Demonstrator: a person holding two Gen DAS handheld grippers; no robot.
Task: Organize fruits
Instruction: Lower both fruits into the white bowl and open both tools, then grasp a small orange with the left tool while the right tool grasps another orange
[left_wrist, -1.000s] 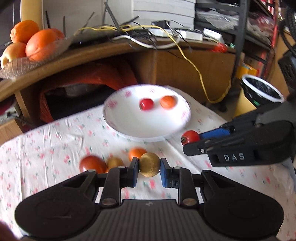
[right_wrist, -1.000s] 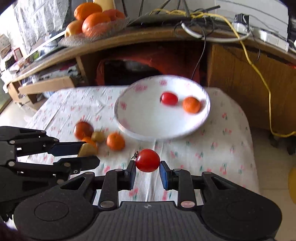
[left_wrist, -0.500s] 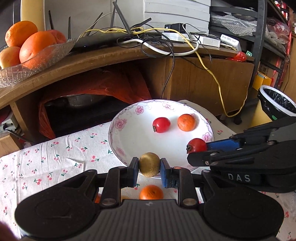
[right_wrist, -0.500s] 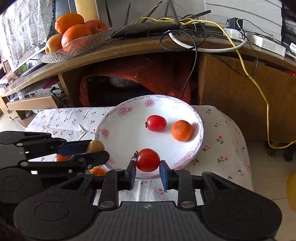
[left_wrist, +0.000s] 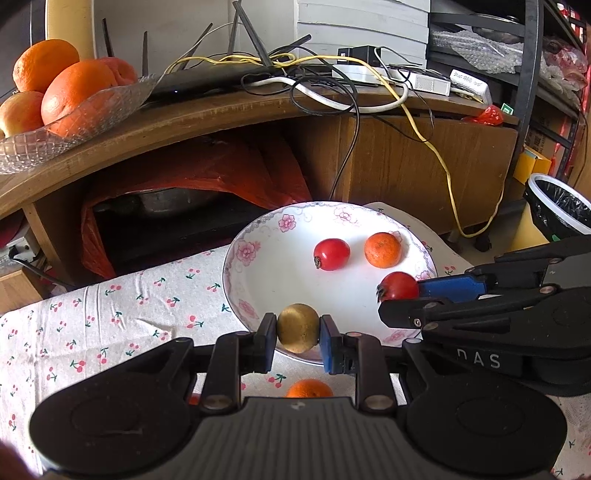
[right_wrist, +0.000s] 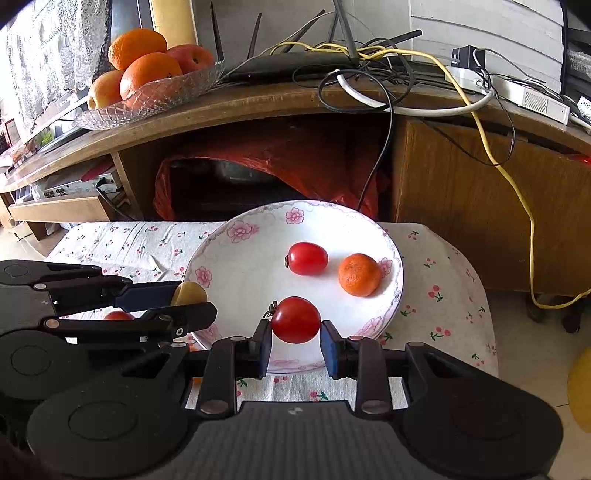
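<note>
right wrist view: right gripper (right_wrist: 295, 334) barely parted around red tomato (right_wrist: 295, 319), over plate (right_wrist: 236, 236).

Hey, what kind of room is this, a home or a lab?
Probably a home living room: a cherry-print tablecloth, a glass fruit bowl on a wooden cabinet, and a router with tangled cables.

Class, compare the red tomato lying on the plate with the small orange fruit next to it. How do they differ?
The red tomato is glossy and smooth; the small orange fruit is matte and dimpled. The tomato lies nearer the plate's middle, the orange fruit by its rim. Both are small, round and rest loose on the plate.
</note>
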